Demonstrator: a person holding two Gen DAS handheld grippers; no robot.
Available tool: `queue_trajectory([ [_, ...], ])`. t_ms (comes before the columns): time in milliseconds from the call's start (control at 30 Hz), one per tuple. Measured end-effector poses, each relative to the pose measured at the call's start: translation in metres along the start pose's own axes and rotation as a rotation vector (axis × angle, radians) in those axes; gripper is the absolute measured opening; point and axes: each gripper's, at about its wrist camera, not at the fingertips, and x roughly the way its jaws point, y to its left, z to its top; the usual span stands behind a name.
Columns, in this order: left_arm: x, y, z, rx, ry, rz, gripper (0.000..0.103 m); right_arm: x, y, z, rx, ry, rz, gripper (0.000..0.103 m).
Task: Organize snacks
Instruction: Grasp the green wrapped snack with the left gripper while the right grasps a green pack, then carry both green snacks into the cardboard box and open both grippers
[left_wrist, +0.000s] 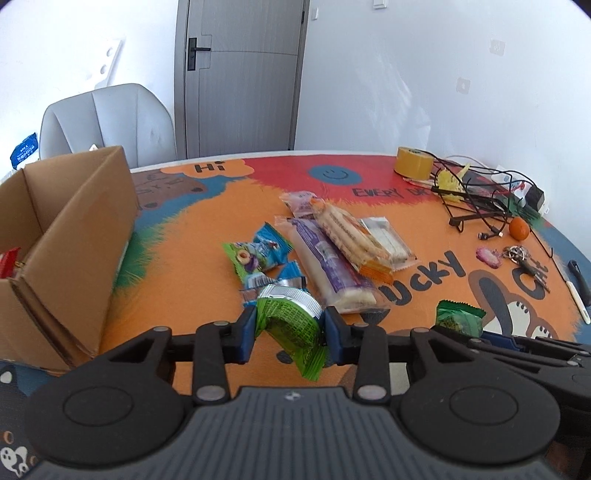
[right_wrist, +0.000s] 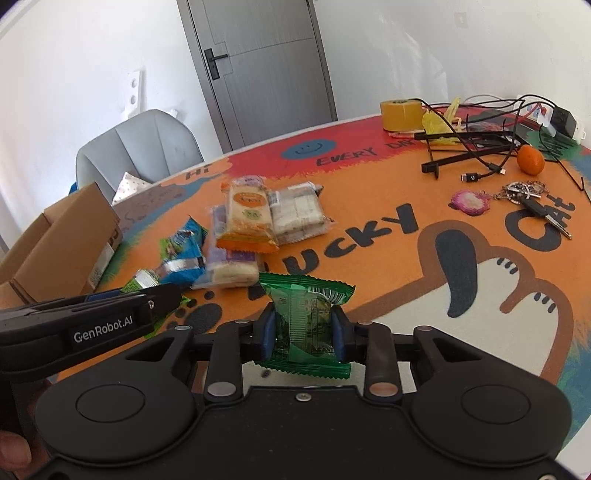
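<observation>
My left gripper (left_wrist: 291, 332) is shut on a light green snack packet (left_wrist: 290, 321) with a silver end, held just above the orange mat. My right gripper (right_wrist: 304, 332) is shut on a dark green packet (right_wrist: 304, 317), which its blue pads squeeze at the middle. The two grippers sit side by side; the left one (right_wrist: 162, 291) shows at the left edge of the right wrist view. An open cardboard box (left_wrist: 74, 229) stands at the left with a red packet (left_wrist: 7, 260) inside. Ahead lies a pile: blue packets (left_wrist: 269, 247), a long purple pack (left_wrist: 332, 273), an orange biscuit pack (right_wrist: 247, 218) and a clear wafer pack (right_wrist: 299, 214).
At the far right of the round table are a tape roll (left_wrist: 413, 162), tangled cables with a black stand (left_wrist: 476, 199), an orange fruit (right_wrist: 530, 158), keys (right_wrist: 528, 195) and a knife (left_wrist: 576, 284). A grey chair (left_wrist: 107, 118) stands behind the box.
</observation>
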Motion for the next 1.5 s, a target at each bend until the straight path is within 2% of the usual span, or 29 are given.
queue_trajectory([
  [533, -0.051, 0.035, 0.025, -0.051, -0.126, 0.046, 0.038, -0.016, 0.046, 0.022, -0.046, -0.082, 0.064, 0.031],
  [1000, -0.084, 0.073, 0.041, -0.092, -0.205, 0.094, 0.038, -0.021, 0.09, 0.042, -0.074, -0.128, 0.133, 0.031],
  [1500, -0.099, 0.131, 0.057, -0.177, -0.258, 0.188, 0.038, -0.01, 0.144, 0.059, -0.123, -0.138, 0.215, 0.031],
])
